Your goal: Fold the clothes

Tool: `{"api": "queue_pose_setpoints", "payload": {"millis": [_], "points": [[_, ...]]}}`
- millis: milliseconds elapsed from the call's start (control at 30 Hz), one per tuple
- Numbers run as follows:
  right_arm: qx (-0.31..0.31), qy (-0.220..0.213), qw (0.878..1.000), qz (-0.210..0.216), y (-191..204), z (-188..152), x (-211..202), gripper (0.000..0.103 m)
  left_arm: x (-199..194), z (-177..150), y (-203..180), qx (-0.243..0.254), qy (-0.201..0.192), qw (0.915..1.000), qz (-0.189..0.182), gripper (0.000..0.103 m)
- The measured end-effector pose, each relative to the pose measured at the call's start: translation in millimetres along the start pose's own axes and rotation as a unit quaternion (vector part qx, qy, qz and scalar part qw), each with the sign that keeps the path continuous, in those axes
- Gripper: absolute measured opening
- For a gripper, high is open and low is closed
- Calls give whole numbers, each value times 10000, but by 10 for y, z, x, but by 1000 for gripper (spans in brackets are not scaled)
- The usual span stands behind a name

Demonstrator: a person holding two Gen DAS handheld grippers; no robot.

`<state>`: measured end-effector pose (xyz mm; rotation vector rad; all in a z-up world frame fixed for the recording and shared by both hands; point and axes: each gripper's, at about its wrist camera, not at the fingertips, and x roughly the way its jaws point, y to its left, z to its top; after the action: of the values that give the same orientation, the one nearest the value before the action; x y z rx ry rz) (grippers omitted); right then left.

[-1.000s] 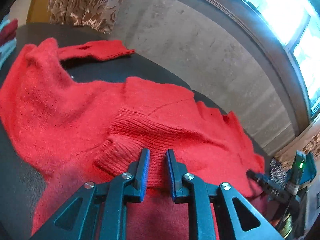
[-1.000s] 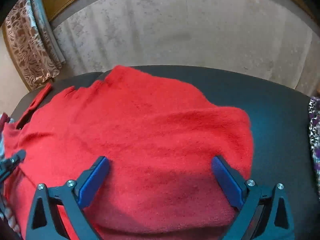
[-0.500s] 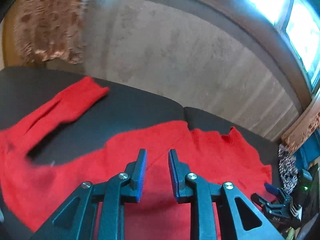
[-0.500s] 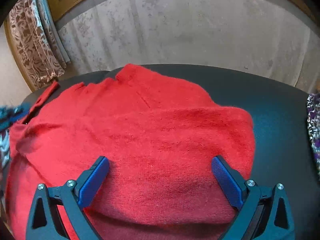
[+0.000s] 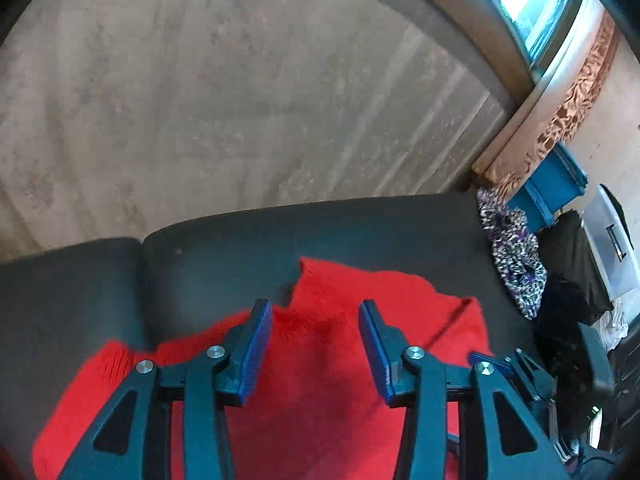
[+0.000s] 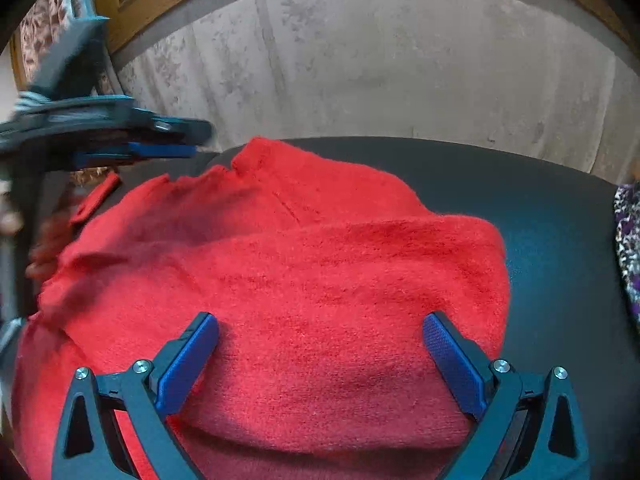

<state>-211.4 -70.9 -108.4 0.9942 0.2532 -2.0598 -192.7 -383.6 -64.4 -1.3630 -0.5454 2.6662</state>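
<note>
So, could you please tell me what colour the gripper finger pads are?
Blue, on dark frames; the right gripper's pads show it best in the right wrist view.

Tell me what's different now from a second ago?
The left gripper opened its fingers, let go of the red sweater's ribbed cuff and lifted away, swinging toward the right side of the black couch. It now shows raised in the right wrist view. The right gripper stayed wide open over the sweater, which stayed spread on the couch.
</note>
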Motion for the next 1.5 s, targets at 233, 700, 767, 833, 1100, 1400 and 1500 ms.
{"api": "queue_pose_setpoints", "payload": {"millis": [233, 700, 767, 833, 1100, 1400, 1500], "points": [[99, -81, 9999, 90, 20, -9, -7, 103, 349, 176, 4, 27, 471, 9971, -599, 32], [-37, -84, 9995, -294, 236, 0, 110, 103, 752, 383, -21, -402, 36, 9963, 754, 6], [-18, -83, 9996, -286, 248, 5, 121, 103, 476, 328, 60, -745, -357, 9936, 765, 11], [18, -74, 9997, -236, 250, 18, 135, 103, 163, 183, 115, -1087, -814, 9876, 793, 17], [338, 163, 9990, 249, 155, 178, 93, 103, -549, -1200, 52, -1148, -1287, 9598, 2217, 21], [637, 827, 9286, 3562, 815, 1293, 575, 103, -527, -1516, 206, -1410, -1337, 9519, 2371, 23], [792, 1483, 9106, 3775, 1129, 1626, 1168, 103, -572, -1616, 356, -1720, -1533, 9539, 1925, 22]]}}
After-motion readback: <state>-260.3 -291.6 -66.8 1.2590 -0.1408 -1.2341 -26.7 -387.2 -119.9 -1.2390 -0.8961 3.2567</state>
